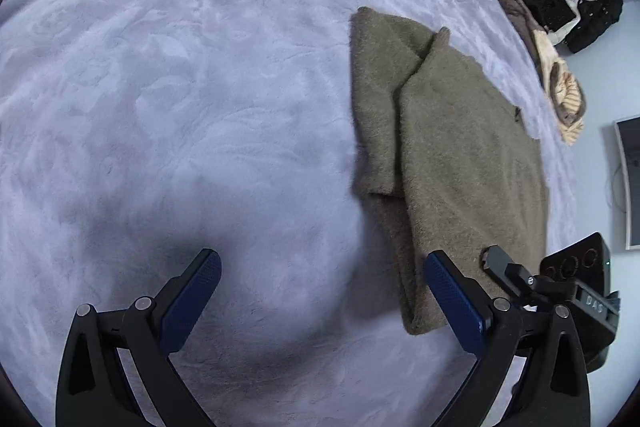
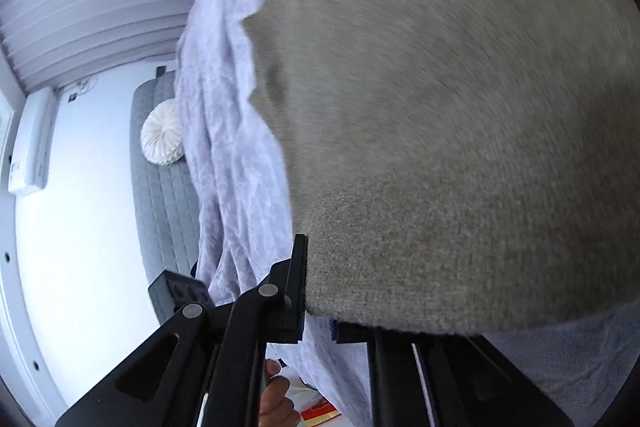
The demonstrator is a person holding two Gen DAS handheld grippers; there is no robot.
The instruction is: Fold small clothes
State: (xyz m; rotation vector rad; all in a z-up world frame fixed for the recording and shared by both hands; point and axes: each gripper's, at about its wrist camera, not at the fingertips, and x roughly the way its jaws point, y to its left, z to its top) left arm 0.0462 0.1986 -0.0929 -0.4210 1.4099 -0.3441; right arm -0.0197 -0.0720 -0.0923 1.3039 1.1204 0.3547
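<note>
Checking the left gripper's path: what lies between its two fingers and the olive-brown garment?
In the left wrist view, only bare lavender blanket lies between the fingers of the left gripper; its right finger already overlaps the olive-brown garment.

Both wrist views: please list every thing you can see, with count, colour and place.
Fuzzy garment: one, olive-brown, partly folded, lying on the blanket, right of centre in the left view.
Blanket: one, pale lavender, covering the bed.
Clothes pile: one, brown and cream, at the bed's far edge.
Dark clothing: one heap, black, beyond the pile.
Round cushion: one, white, on a grey quilted surface.
Left tongs: open, blue pads, above the blanket.
Right tongs: black, closed on the fuzzy garment's edge.
</note>
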